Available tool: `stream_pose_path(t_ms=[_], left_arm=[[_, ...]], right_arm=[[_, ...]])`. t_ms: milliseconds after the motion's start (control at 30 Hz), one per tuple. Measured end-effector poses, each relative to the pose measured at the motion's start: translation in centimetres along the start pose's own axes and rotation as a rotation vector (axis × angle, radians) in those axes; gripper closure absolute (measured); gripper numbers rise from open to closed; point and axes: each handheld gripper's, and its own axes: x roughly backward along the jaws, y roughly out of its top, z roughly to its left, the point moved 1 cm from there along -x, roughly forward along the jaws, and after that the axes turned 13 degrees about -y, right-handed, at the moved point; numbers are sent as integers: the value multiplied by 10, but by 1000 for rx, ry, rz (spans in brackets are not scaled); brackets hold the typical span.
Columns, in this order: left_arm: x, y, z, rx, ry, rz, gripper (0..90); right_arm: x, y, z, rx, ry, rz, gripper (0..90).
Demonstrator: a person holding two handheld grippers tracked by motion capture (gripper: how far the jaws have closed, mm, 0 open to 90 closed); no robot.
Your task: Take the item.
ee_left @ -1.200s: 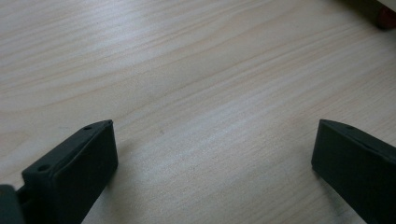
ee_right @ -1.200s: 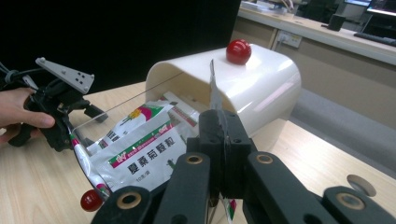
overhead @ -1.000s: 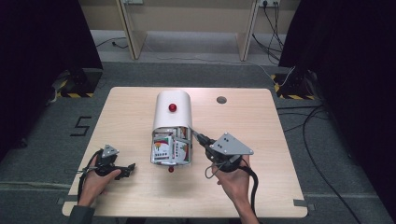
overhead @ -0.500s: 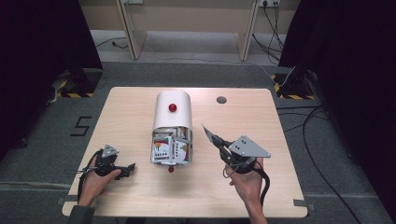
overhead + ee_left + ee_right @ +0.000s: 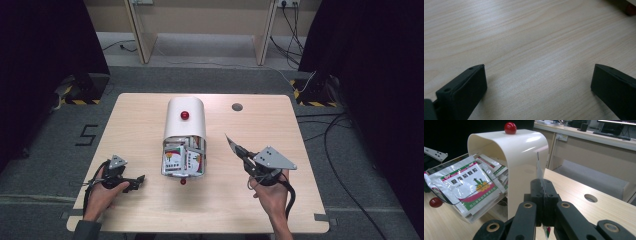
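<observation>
A pale wooden table (image 5: 150, 115) with a fine straight grain carries a cream, glossy box (image 5: 185, 117) with a rounded arch top, standing near the middle. A small red ball knob (image 5: 185, 115) sits on its crown. From the box's near side a clear plastic drawer (image 5: 183, 161) is drawn out, with a second red knob (image 5: 183, 181) at its front edge. The drawer is packed with flat, crinkled foil-like sachets (image 5: 471, 183) printed in white, green and red; in the right gripper view they lie loosely layered, leaning against the transparent wall.

The right gripper (image 5: 237, 149) is held above the table, to the right of the drawer and apart from it. Its black jaws are pressed together on a thin sachet (image 5: 539, 173), which stands edge-on and upright between them, its upper part rising above the jaws and its lower tip poking out below.

The left gripper (image 5: 137, 181) rests low on the table to the left of the drawer, well apart from it. Its matte black, blocky jaws stand wide apart with nothing but bare wood between them.

A round dark hole (image 5: 237, 107) is cut into the tabletop right of the box
</observation>
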Motion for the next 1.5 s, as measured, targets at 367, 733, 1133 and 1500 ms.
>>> stream_pose_path(t_ms=[367, 733, 1133, 1500], left_arm=[[0, 0, 0, 2, 0, -1, 0], [0, 0, 0, 1, 0, 0, 0], [0, 0, 0, 2, 0, 0, 0], [0, 0, 0, 1, 0, 0, 0]], right_arm=[[-9, -14, -10, -12, -28, 35, 900], [-20, -30, -22, -34, -56, 75, 900], [-32, -46, -29, -42, -80, 125, 899], [-42, -57, -31, -42, -88, 160, 899]])
